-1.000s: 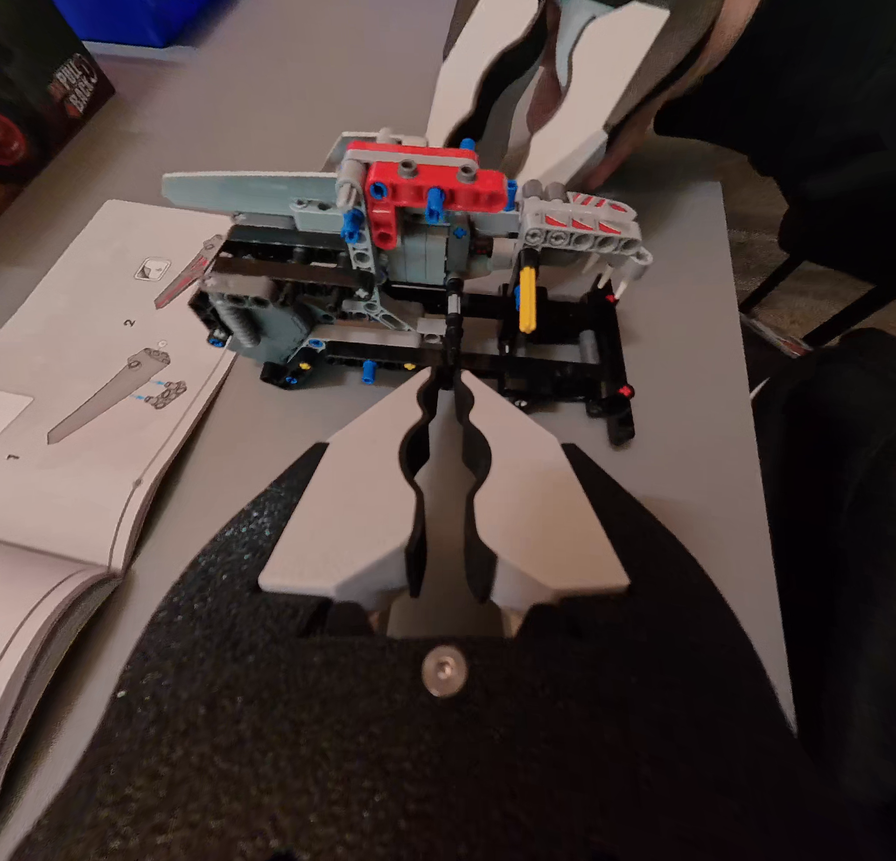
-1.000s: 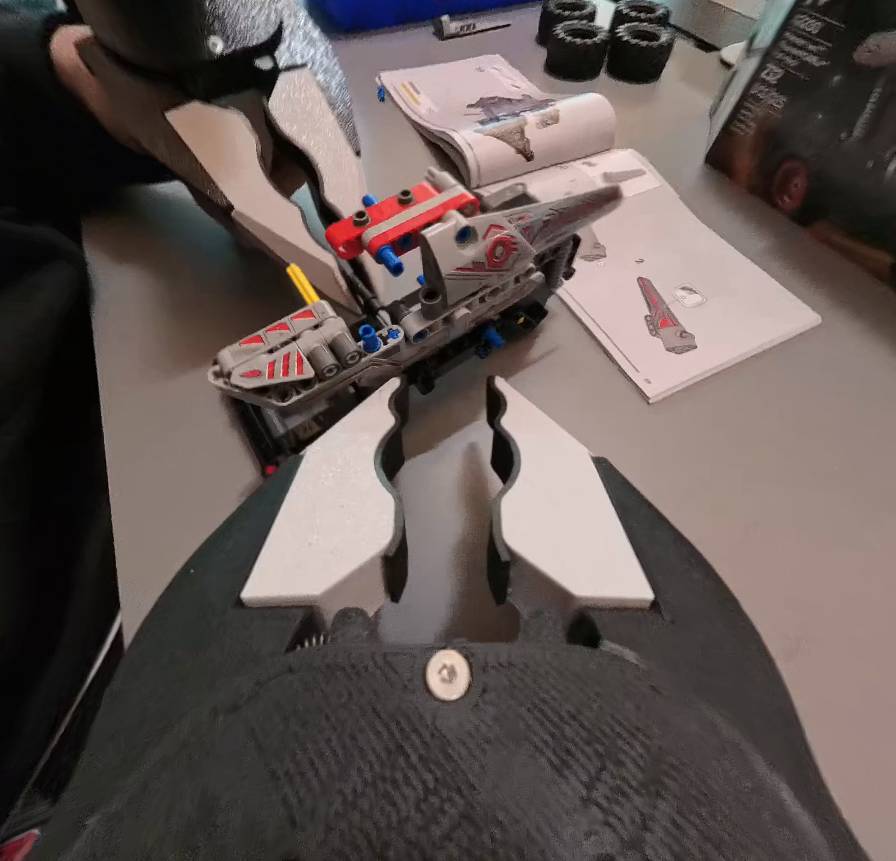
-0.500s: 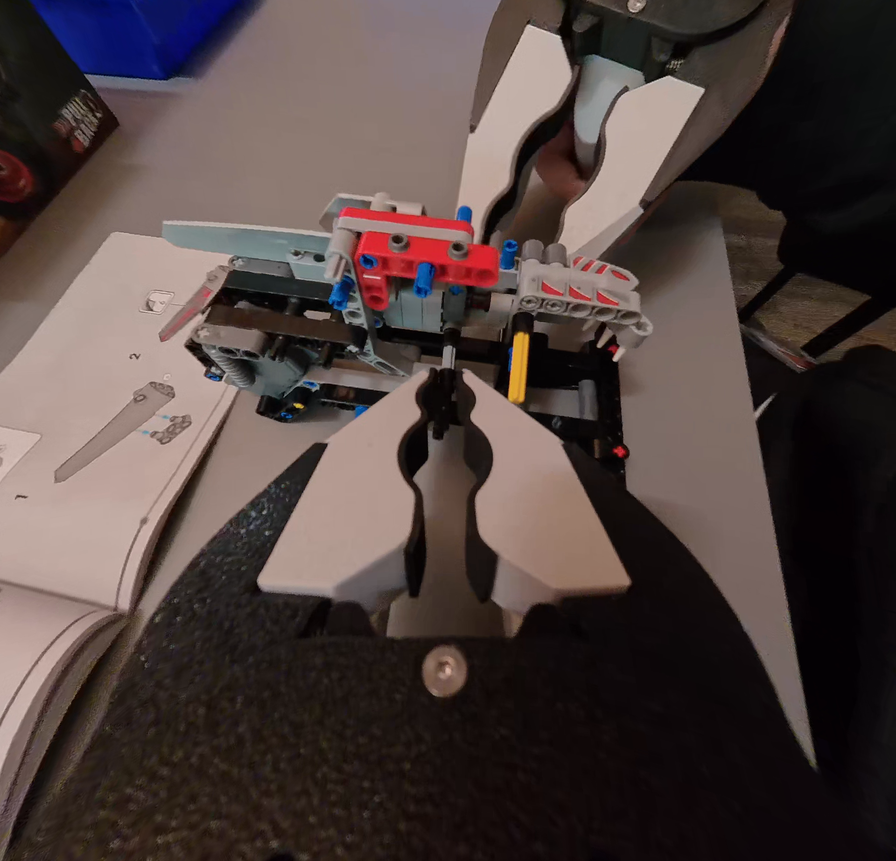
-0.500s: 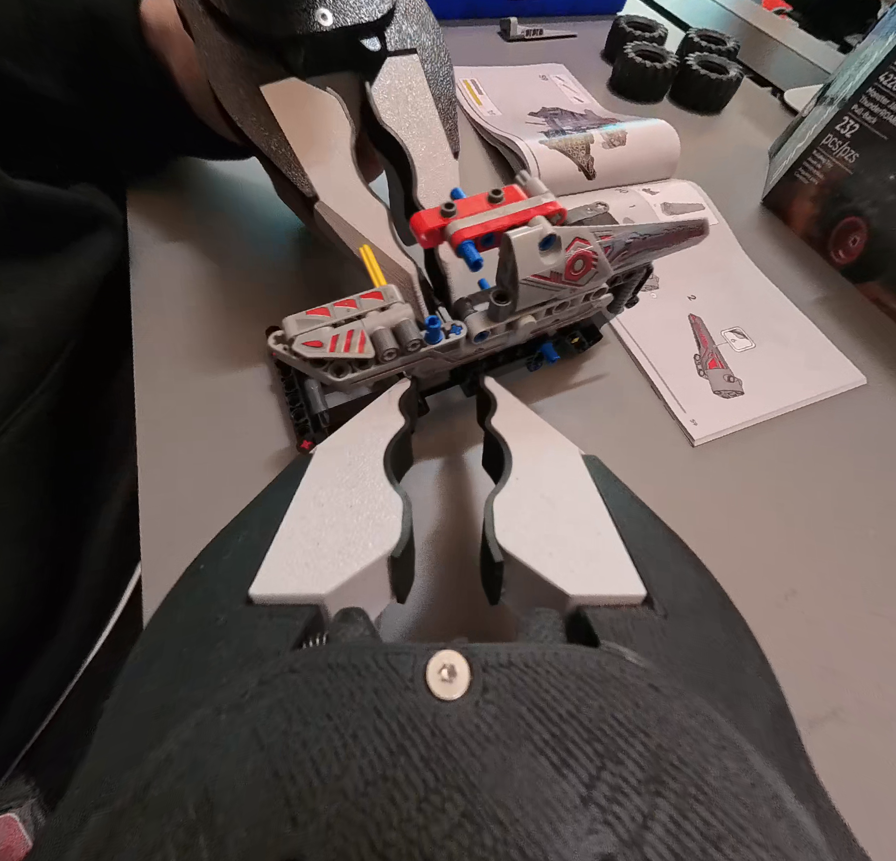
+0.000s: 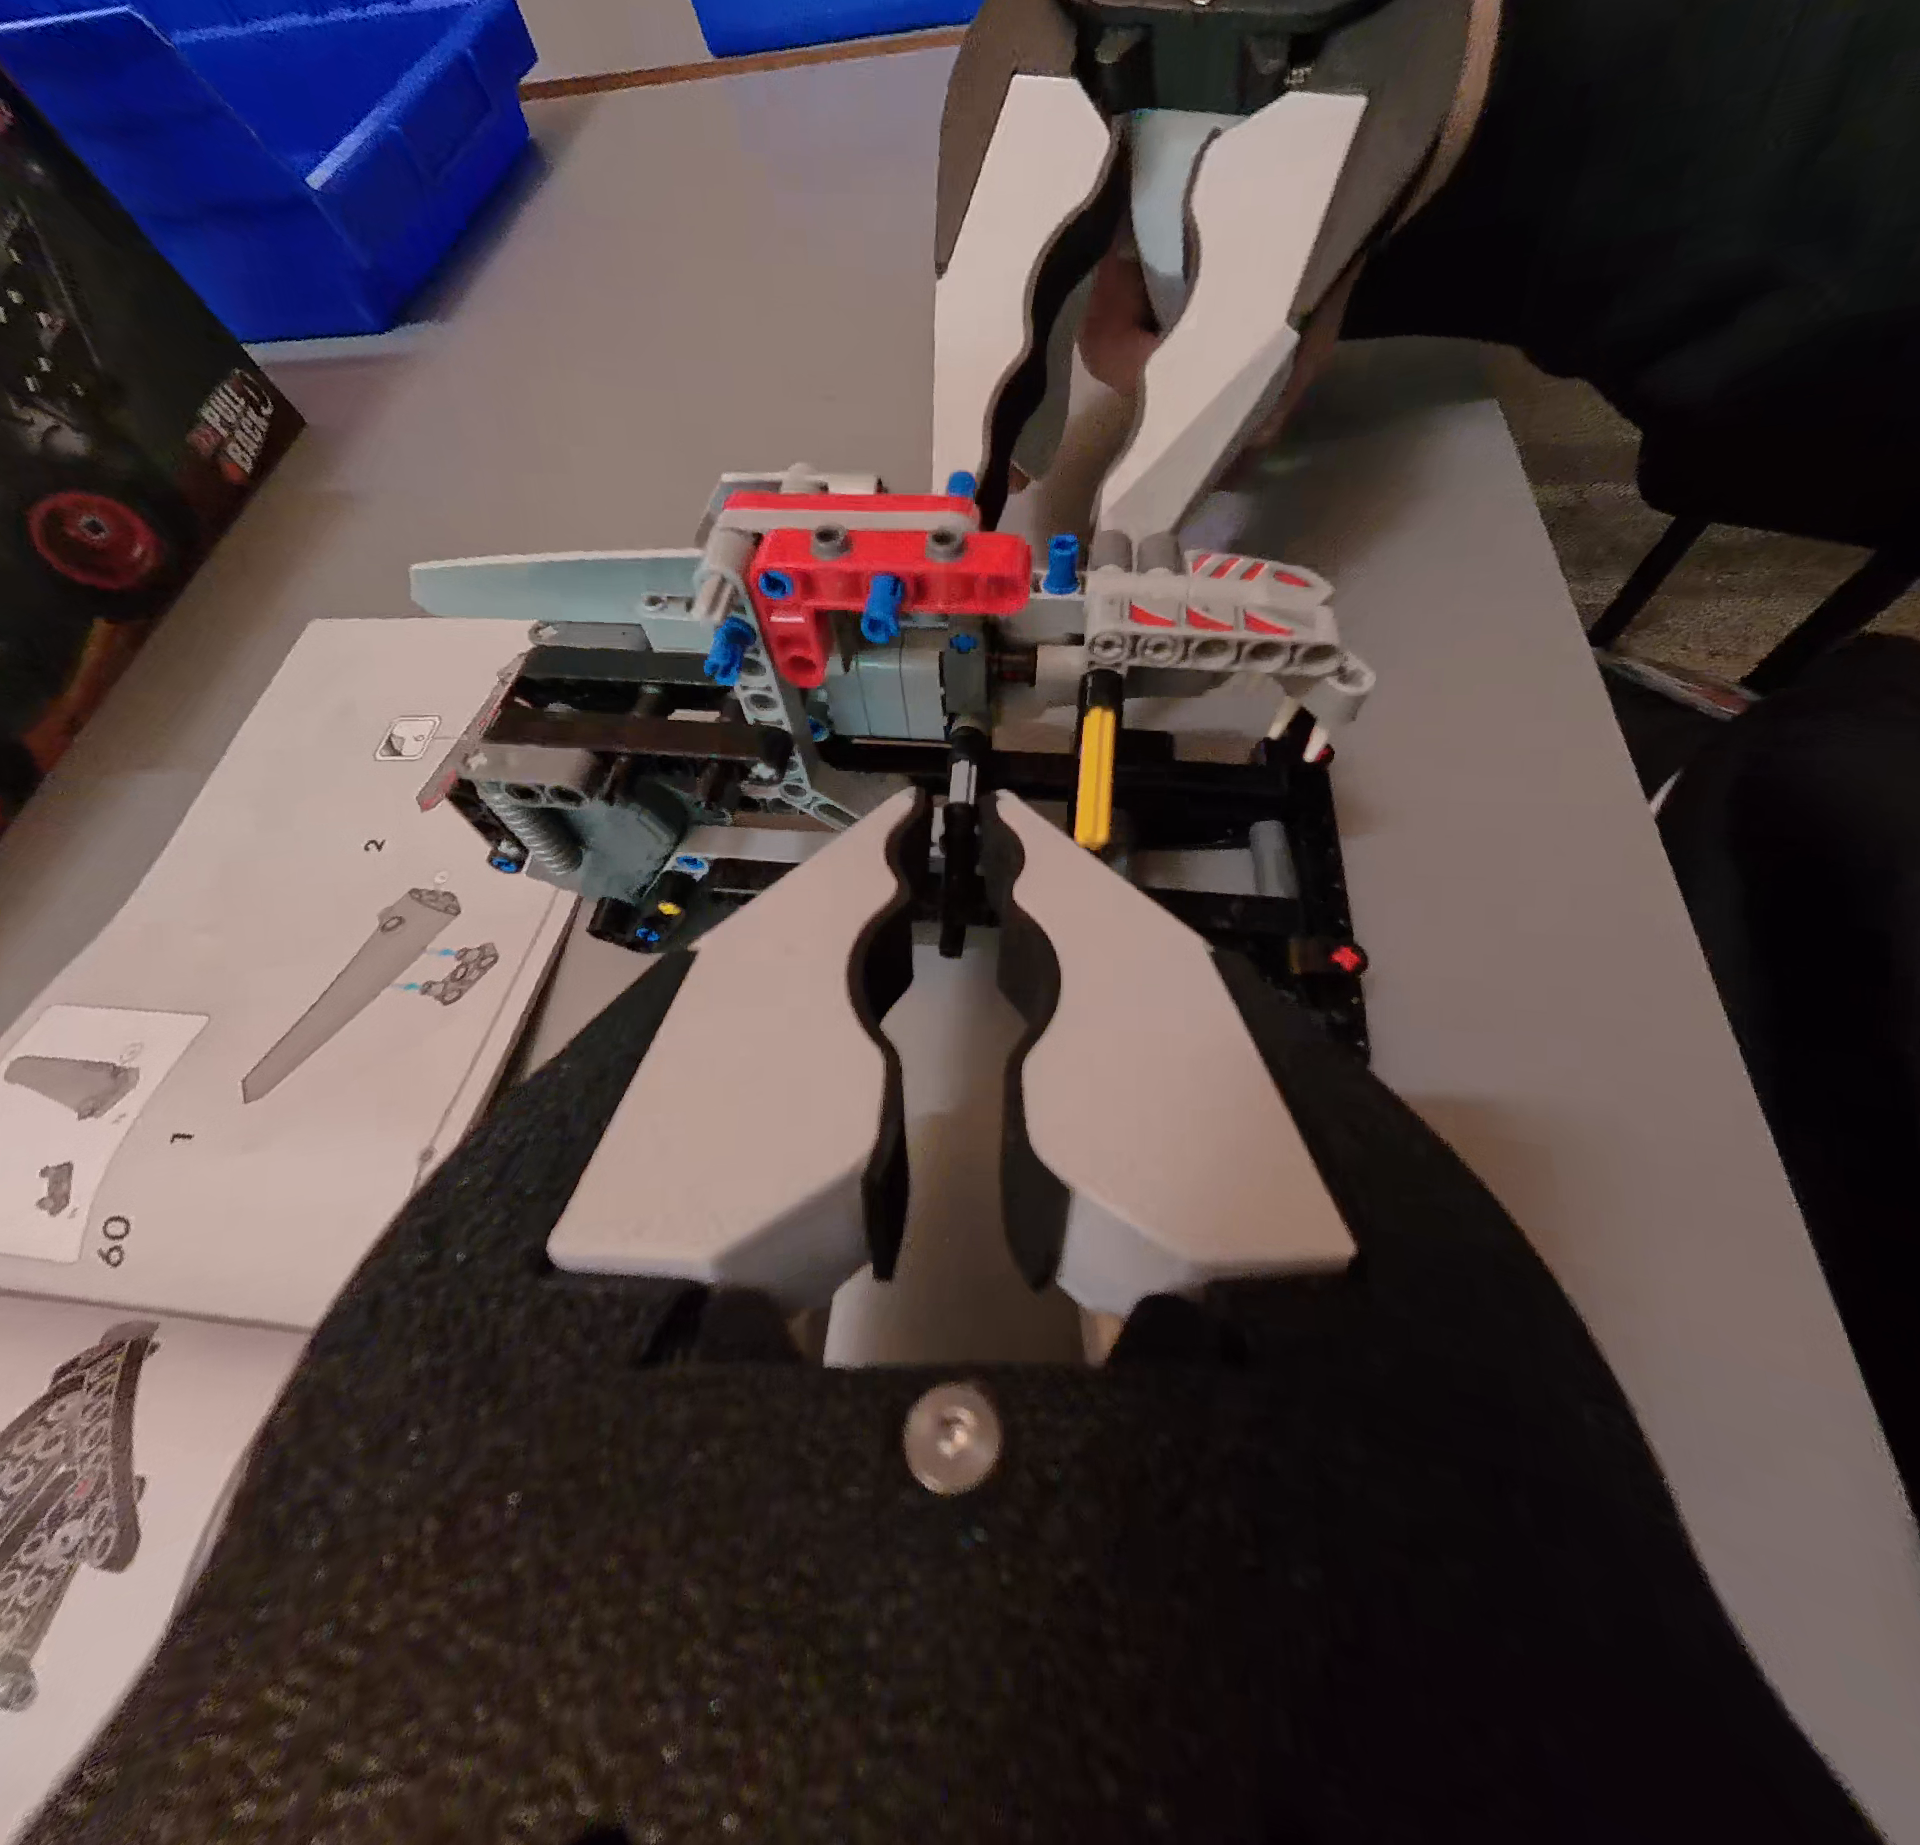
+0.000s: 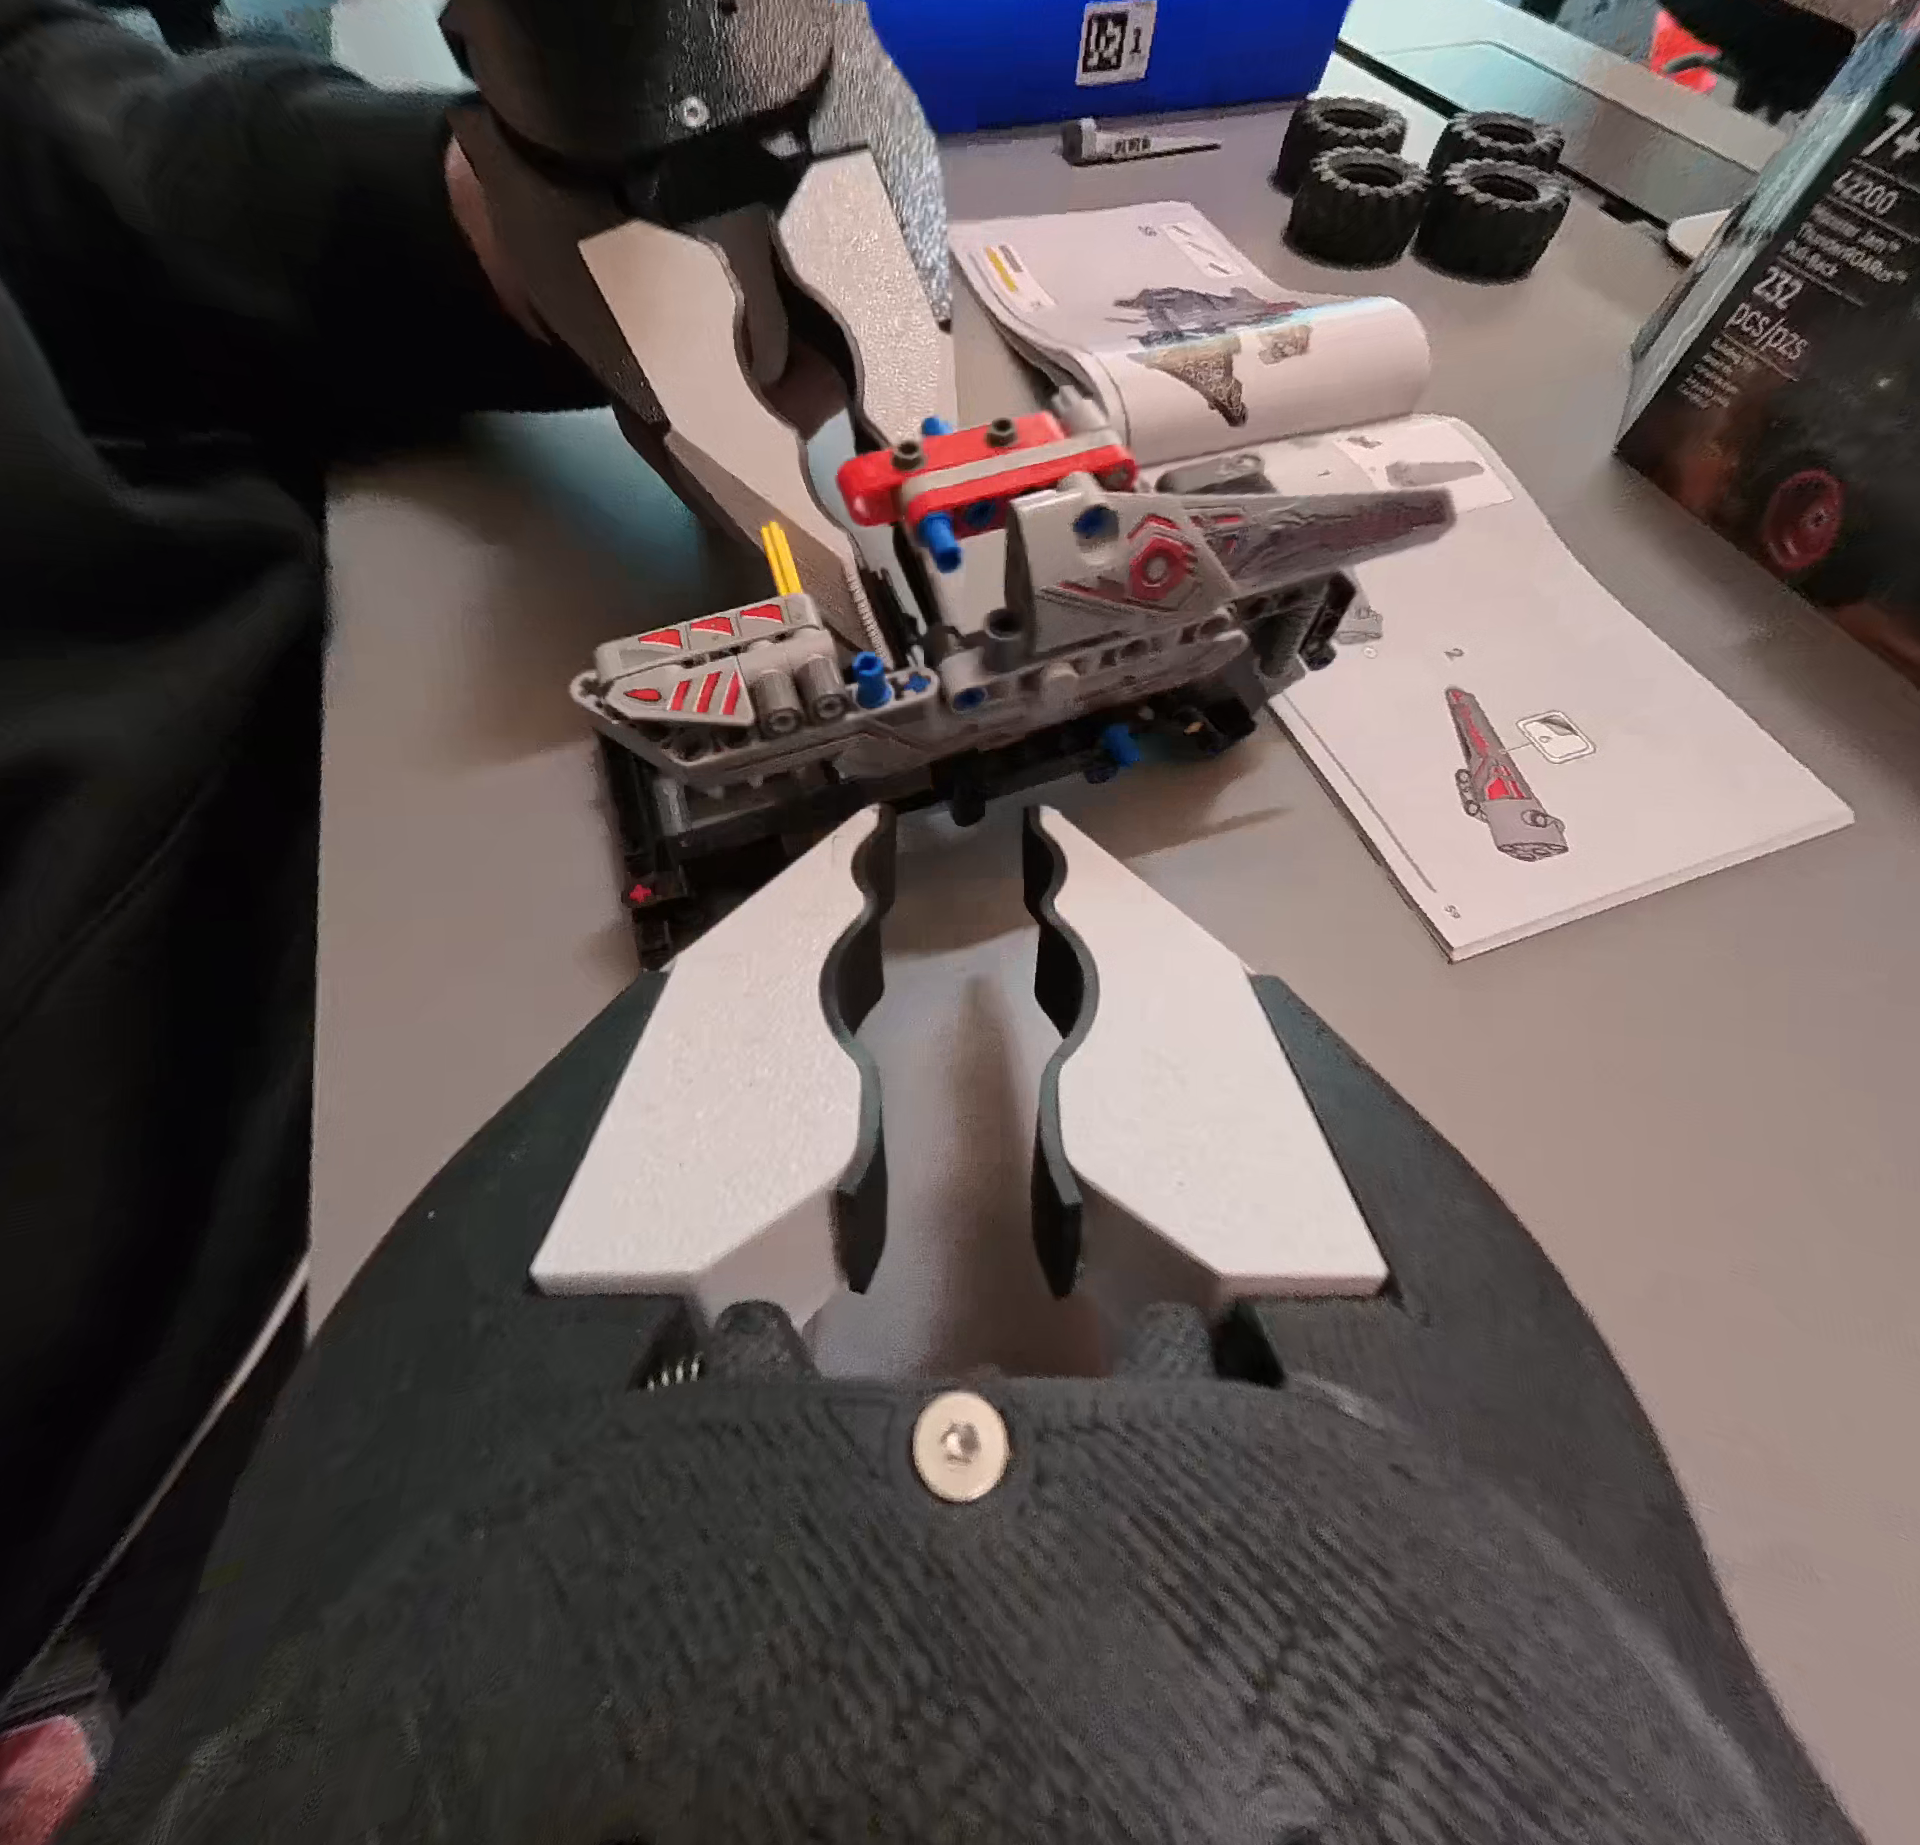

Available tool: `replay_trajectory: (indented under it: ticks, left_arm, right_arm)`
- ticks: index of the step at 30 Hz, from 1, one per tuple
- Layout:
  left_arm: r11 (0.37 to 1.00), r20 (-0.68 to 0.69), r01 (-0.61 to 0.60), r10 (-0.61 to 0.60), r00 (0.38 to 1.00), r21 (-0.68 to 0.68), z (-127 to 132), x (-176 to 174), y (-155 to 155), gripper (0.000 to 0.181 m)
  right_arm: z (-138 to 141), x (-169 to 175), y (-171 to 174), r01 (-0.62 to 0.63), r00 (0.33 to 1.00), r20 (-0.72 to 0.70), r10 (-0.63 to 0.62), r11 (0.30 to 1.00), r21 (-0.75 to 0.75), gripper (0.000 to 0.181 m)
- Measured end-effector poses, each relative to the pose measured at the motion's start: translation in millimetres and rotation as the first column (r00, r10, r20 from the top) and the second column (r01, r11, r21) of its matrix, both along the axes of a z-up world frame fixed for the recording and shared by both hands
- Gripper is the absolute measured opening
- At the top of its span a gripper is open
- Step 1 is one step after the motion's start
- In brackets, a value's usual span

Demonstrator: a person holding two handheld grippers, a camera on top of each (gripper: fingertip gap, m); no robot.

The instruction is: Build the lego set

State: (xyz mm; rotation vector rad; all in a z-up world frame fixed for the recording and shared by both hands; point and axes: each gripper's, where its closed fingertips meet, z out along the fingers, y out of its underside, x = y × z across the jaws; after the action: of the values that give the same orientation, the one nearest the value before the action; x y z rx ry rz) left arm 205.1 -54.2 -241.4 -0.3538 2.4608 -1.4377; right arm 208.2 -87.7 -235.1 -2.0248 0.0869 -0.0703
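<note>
Model: the part-built lego set (image 5: pixel 914 715) lies on the grey table (image 5: pixel 1507 964), beside the open instruction booklet (image 5: pixel 260 912).
Left gripper (image 5: pixel 956 819): fingers nearly closed around a thin black axle (image 5: pixel 958 850) jutting from the chassis; contact itself cannot be confirmed.
Right gripper (image 6: pixel 958 819): fingers parted, holding nothing, tips just short of the model's side.
Handling: light, rigid plastic, probably prone to popping apart at pinned joints.
Best hold: the black frame (image 5: pixel 1278 808), not the red beam (image 5: pixel 894 574) or pointed grey panel (image 6: pixel 1247 548).

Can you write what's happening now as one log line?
left hand-held gripper: around black axle | right hand-held gripper: open, empty, beside lego model | model: on table
</note>
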Motion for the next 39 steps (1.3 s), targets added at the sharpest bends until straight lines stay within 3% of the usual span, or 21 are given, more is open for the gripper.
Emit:
replay_trajectory:
  ticks: [1,5,7,10,13,20,24,26,29,33,39]
  left_arm:
    - [1.0,-0.006,-0.002,0.002,1.0,-0.006,0.8,-0.4,1.6,0.007]
    - [1.0,-0.024,-0.016,0.015,1.0,-0.021,0.6,-2.4,4.7,0.005]
    - [1.0,-0.021,-0.022,0.022,1.0,-0.003,-0.1,-3.9,8.1,0.012]
    - [0.999,-0.011,-0.043,0.044,0.999,0.025,-1.4,-4.0,19.3,0.011]
    - [0.999,-0.029,-0.039,0.039,0.999,0.008,-0.5,-5.5,23.9,0.007]
    - [1.0,-0.027,-0.008,0.008,1.0,-0.002,-2.5,-5.0,20.4,0.003]
    - [1.0,-0.021,-0.004,0.004,1.0,0.007,-3.6,-5.0,20.7,0.003]
    - [1.0,-0.016,-0.008,0.008,1.0,0.009,-3.6,-4.2,21.5,0.003]
    - [1.0,-0.012,-0.002,0.002,1.0,0.012,-3.7,-3.4,19.3,0.005]
    - [1.0,-0.008,0.023,-0.022,1.0,0.021,-4.5,-1.2,10.1,0.004]
    - [0.997,0.016,0.034,-0.035,0.999,0.073,-6.4,8.9,9.9,0.004]
  right_arm:
    - [2.9,1.2,-1.3,0.004,1.0,-0.019,-0.003,1.0,0.024,0.022]
    - [7.0,1.9,-0.9,0.002,0.995,-0.1,0.005,0.998,0.063,0.027]
    - [6.1,0.1,-1.5,0.025,0.981,-0.192,-0.014,0.998,0.057,0.036]
    - [6.8,3.7,-3.2,0.121,0.948,-0.301,-0.1,0.991,0.052,0.041]
    - [14.3,-6.6,2.8,0.14,0.923,-0.374,-0.094,0.985,0.099,0.046]
    - [8.3,9.4,2.6,0.251,0.843,-0.513,-0.162,0.962,0.109,0.021]
    - [9.6,4.5,14.9,0.219,0.807,-0.583,-0.095,0.965,0.146,0.012]
    - [10.2,5.2,15.7,0.219,0.803,-0.59,-0.086,0.963,0.158,0.012]
    - [14.6,2.3,10.5,0.215,0.784,-0.619,-0.054,0.958,0.19,0.038]
    - [16.0,0.3,11.9,0.239,0.769,-0.635,-0.075,0.955,0.177,0.04]
    - [24.3,-3.4,16.3,0.27,0.757,-0.645,-0.105,0.949,0.162,0.016]
